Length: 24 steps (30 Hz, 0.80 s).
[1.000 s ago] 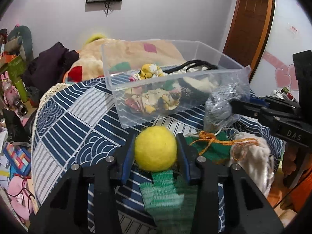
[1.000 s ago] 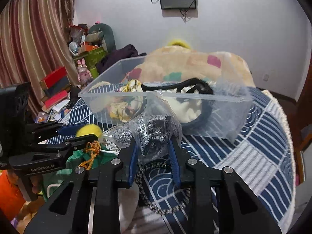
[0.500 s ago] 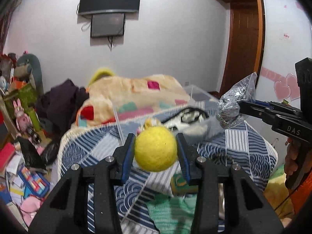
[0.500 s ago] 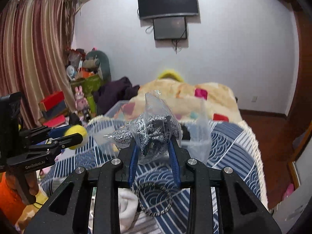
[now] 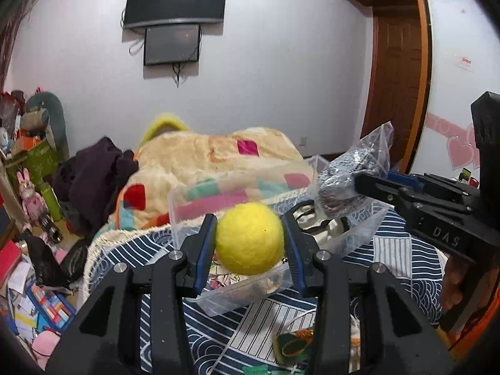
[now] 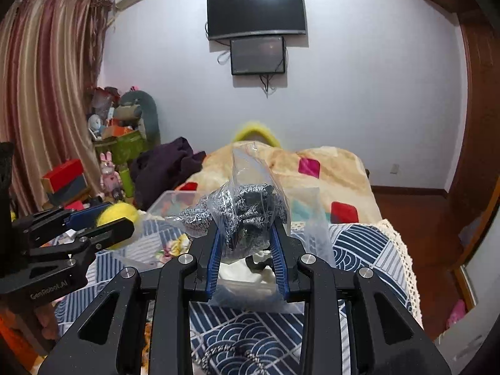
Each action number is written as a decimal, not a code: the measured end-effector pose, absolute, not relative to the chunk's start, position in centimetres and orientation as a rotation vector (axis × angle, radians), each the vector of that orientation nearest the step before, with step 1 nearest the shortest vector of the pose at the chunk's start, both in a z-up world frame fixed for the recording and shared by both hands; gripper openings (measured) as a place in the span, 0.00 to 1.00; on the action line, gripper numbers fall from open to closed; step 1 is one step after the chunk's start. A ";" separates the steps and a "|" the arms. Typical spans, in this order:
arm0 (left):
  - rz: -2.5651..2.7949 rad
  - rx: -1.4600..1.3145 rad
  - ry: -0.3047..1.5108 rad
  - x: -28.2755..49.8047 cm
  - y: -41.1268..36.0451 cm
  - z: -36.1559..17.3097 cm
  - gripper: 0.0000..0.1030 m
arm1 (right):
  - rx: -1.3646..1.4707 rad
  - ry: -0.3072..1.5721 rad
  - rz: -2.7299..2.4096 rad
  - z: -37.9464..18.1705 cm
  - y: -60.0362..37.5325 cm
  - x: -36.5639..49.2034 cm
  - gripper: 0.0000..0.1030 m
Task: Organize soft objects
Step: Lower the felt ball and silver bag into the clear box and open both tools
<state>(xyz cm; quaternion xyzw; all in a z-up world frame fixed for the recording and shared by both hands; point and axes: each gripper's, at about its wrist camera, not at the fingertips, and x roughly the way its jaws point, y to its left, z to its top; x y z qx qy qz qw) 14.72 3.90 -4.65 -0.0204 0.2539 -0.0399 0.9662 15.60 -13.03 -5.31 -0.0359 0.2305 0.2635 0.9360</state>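
My left gripper [image 5: 250,237] is shut on a yellow felt ball [image 5: 249,239] and holds it above the near edge of the clear plastic bin [image 5: 193,193]. The ball also shows in the right wrist view [image 6: 120,218]. My right gripper [image 6: 247,234] is shut on a clear bag of grey-black fabric [image 6: 247,215], held over the bin [image 6: 162,200]. In the left wrist view the bag [image 5: 347,184] hangs at the right above the bin. The bin holds floral cloth [image 5: 218,278] and a black-and-white item [image 5: 315,228].
The bin sits on a blue-and-white patterned cover [image 5: 400,259]. A green and orange piece [image 5: 293,343] and a speckled cord [image 6: 231,353] lie near me. A beige blanket [image 5: 203,156], dark clothes [image 5: 90,175] and floor clutter [image 5: 34,281] lie beyond.
Both grippers rose from the cover with their loads, then came forward and down over the bin. The bin now looks closer than half a second ago.
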 end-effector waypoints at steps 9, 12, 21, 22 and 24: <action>-0.070 -0.033 0.619 18.1 3.8 -7.6 0.41 | -0.111 0.595 0.556 -7.9 -11.2 17.7 0.26; -0.070 -0.024 0.645 18.9 3.8 -8.1 0.41 | -0.128 0.622 0.566 -8.3 -10.8 17.8 0.28; -0.084 -0.020 0.660 18.2 3.4 -8.1 0.52 | -0.131 0.637 0.612 -7.6 -11.6 17.0 0.37; -0.084 -0.015 0.650 17.8 3.3 -7.7 0.55 | -0.125 0.633 0.617 -7.4 -11.9 16.8 0.41; -0.088 -0.005 0.632 17.0 3.1 -7.1 0.58 | -0.115 0.614 0.618 -6.7 -12.5 16.3 0.45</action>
